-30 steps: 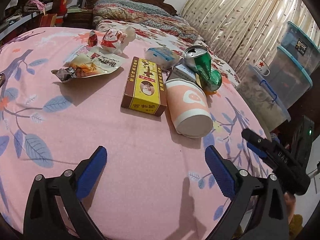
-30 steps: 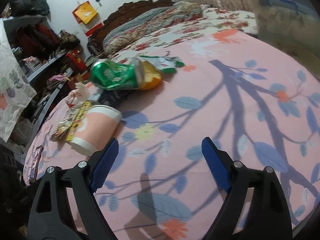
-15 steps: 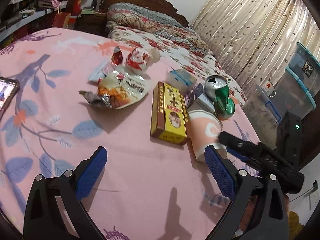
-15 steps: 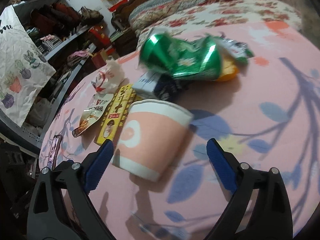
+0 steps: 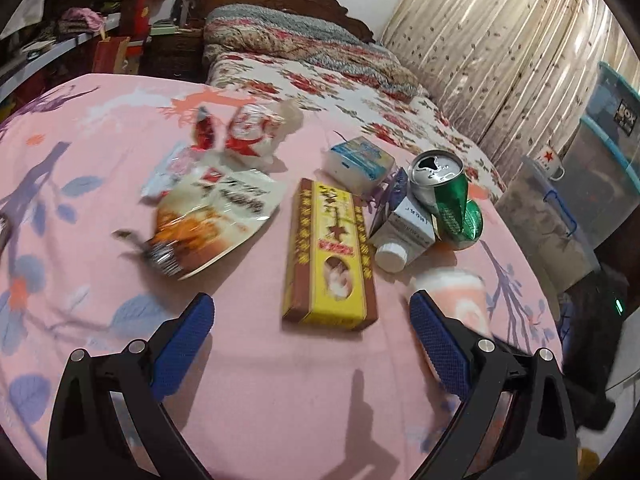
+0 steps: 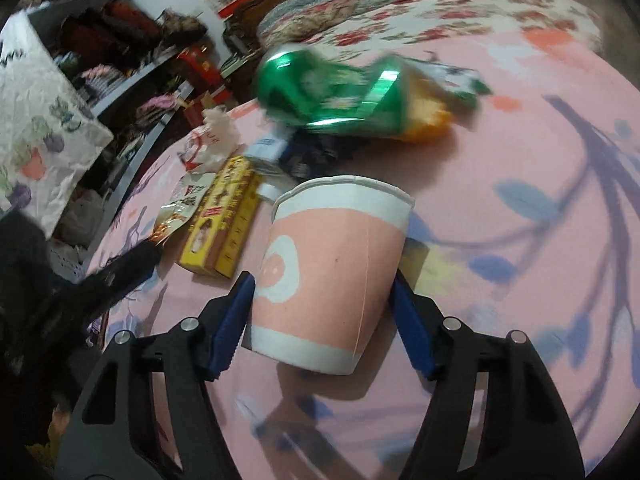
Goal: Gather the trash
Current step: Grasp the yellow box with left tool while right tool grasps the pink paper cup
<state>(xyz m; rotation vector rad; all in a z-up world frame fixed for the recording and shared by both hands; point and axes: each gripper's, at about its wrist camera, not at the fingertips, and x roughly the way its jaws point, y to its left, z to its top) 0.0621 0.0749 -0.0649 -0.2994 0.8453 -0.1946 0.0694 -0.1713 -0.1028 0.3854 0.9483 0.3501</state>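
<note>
The paper cup (image 6: 328, 276), pink with white bands, lies on its side on the pink floral tablecloth (image 6: 520, 184) and now fills the lower centre of the right wrist view, where a second ago it sat small at the lower left, clear of the fingers. In that time the right gripper (image 6: 320, 320) has swung onto it, and its jaws are closing with the cup's base end between them: the left blue pad sits against the cup's wall at lower left, while the right pad is at or just off the wall at lower right, too close to tell whether it presses. I judge that the first piece of trash is about to be gripped but is not yet secured. The cup's rim points toward the upper middle of the frame, toward the green can (image 6: 332, 92), with the yellow box (image 6: 224, 224) just to its left. In the left wrist view the litter has drifted lower and left in frame over the same second; the yellow box now lies in the centre, between and beyond the left gripper (image 5: 312, 336) fingers, which stand wide apart and hold nothing. There the cup shows only as a blurred pink shape at lower right, partly behind the right-hand blue pad, below the small white carton (image 5: 404, 228) and the can.
</note>
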